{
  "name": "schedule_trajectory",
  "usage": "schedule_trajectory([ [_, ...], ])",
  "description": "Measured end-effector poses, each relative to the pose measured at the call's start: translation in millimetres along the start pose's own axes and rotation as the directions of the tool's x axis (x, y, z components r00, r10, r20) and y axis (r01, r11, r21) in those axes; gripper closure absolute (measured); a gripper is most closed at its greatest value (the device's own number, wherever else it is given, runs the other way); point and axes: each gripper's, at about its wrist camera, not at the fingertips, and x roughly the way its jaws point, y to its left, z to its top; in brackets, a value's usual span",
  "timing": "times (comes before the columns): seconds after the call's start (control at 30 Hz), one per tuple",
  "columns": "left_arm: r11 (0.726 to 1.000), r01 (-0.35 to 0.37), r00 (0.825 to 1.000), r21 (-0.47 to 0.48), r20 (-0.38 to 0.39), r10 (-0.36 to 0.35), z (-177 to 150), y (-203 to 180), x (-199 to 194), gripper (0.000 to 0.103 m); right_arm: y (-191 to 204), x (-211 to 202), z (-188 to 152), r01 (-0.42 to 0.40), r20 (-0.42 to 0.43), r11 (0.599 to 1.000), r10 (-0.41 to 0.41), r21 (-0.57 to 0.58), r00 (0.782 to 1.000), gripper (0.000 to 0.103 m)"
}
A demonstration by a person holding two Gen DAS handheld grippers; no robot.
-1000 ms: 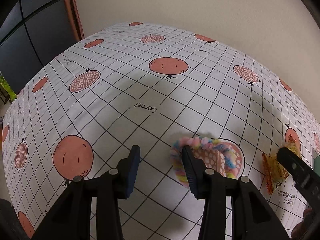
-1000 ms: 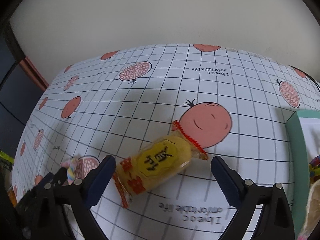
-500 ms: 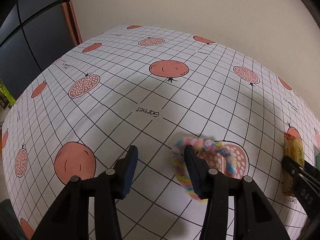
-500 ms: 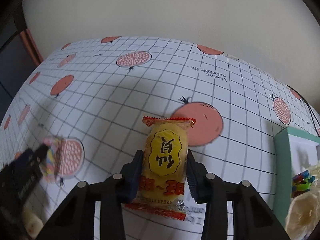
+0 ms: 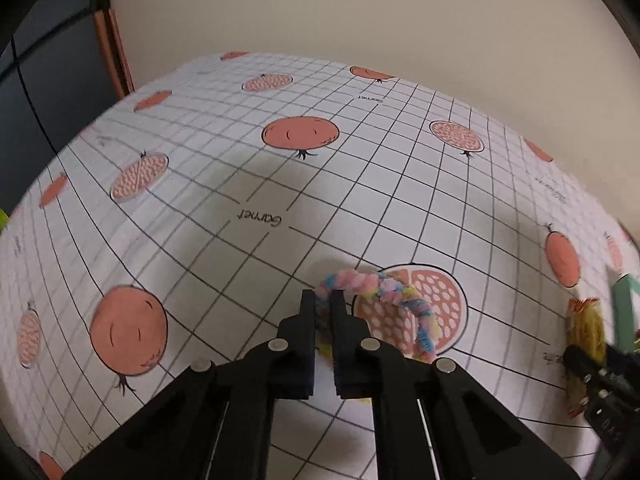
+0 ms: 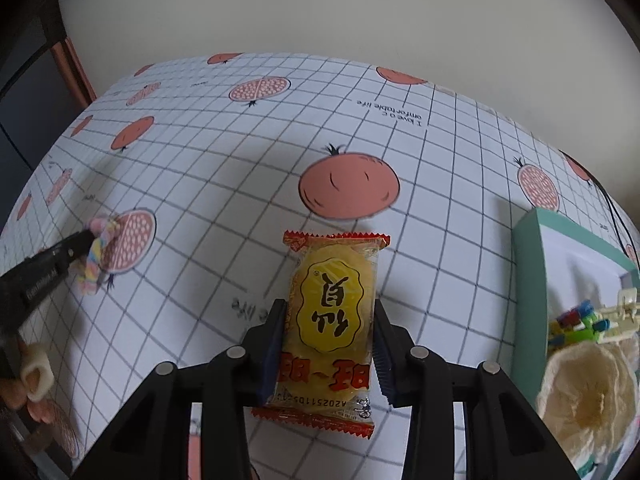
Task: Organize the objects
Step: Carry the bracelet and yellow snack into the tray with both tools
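The left gripper (image 5: 322,300) is pressed together on the near-left arc of a fluffy pastel rainbow chenille hair ring (image 5: 384,292), whose loop rests over a printed pomegranate half on the white grid-patterned tablecloth (image 5: 248,184). The right gripper (image 6: 330,316) is clamped on a yellow plastic-wrapped snack packet with red crimped ends (image 6: 334,320) — both blue-padded fingers (image 6: 276,344) are pressed against its long sides, and it is held above the cloth. To the right, a mint-green open box (image 6: 528,280) is seen, with small coloured clips (image 6: 576,320) and a cream fluffy item (image 6: 588,396) inside — details are blurred. A beige wall (image 6: 320,8) lies beyond.
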Motion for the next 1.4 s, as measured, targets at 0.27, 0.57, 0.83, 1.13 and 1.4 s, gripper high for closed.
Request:
schedule_trajectory([
  [0.27, 0.999, 0.030, 0.998, -0.016, -0.063, -0.031, -13.5, -0.6, -9.1, 0.097, 0.8, -10.9, -20.4, -0.011, -0.041, 1.000, 0.011, -0.017, 0.999, 0.063],
  [0.57, 0.994, 0.064, 0.989, -0.087, -0.129, -0.075, -29.7, -3.6, -24.4, 0.097, -3.4, -40.1, -41.9, -0.017, -0.044, 0.999, 0.016, -0.035, 0.999, 0.063],
  [0.83, 0.994, 0.088, 0.991, -0.059, -0.097, -0.094, -39.9, -20.9, -62.2, 0.097, -19.2, -76.5, -52.0, -0.017, -0.012, 1.000, 0.017, -0.015, 1.000, 0.063],
  [1.13, 0.993, 0.119, 0.991, -0.016, -0.058, -0.120, -52.2, -39.3, -101.4, 0.097, -34.7, -115.6, -68.5, -0.029, 0.032, 0.999, 0.028, 0.023, 0.999, 0.063],
  [1.4, 0.985, 0.170, 0.985, 0.024, -0.028, -0.169, -65.3, -67.1, -131.7, 0.097, -61.4, -133.9, -82.0, -0.031, 0.047, 0.997, 0.027, 0.075, 0.999, 0.063],
])
